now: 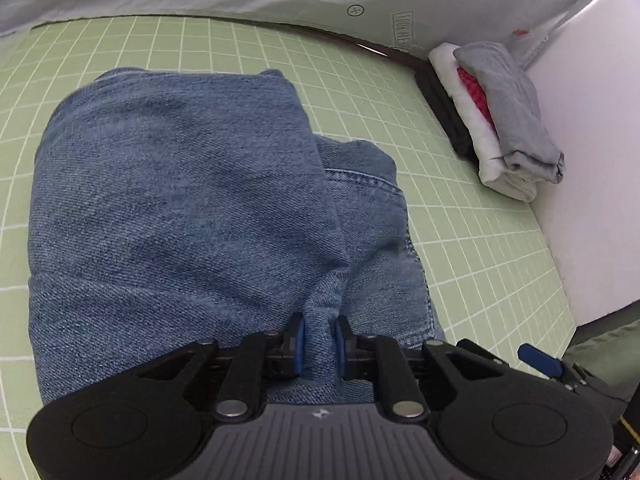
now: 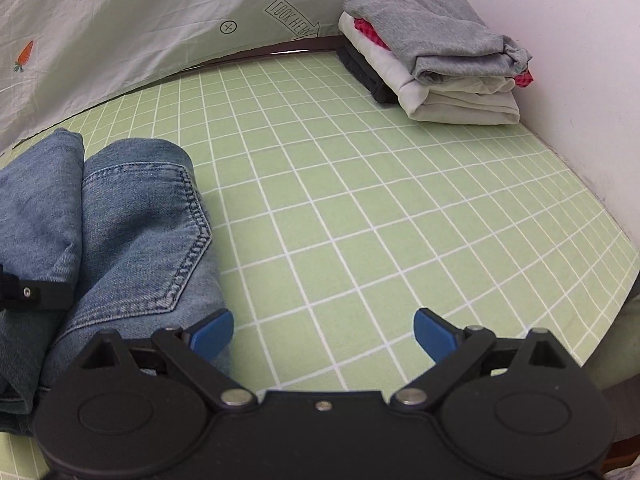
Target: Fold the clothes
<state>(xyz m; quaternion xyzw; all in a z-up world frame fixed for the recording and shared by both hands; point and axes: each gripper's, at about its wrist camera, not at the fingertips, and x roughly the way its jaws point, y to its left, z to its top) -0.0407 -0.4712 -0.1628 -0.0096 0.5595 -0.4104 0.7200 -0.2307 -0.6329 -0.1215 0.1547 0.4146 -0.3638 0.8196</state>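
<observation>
A pair of blue jeans (image 1: 180,208) lies folded on the green checked sheet (image 1: 472,248). My left gripper (image 1: 319,346) is shut on a pinched fold of the denim at the near edge. In the right wrist view the jeans (image 2: 132,240) lie at the left with a back pocket showing. My right gripper (image 2: 323,336) is open and empty over the bare sheet (image 2: 360,200), its left finger (image 2: 210,334) just beside the jeans. Part of the left gripper shows at the left edge (image 2: 24,292).
A stack of folded clothes (image 2: 432,52), grey on top, then pink, white and black, sits at the far right corner against the white wall (image 2: 580,80); it also shows in the left wrist view (image 1: 500,116). A pale printed cloth (image 2: 120,32) hangs along the back.
</observation>
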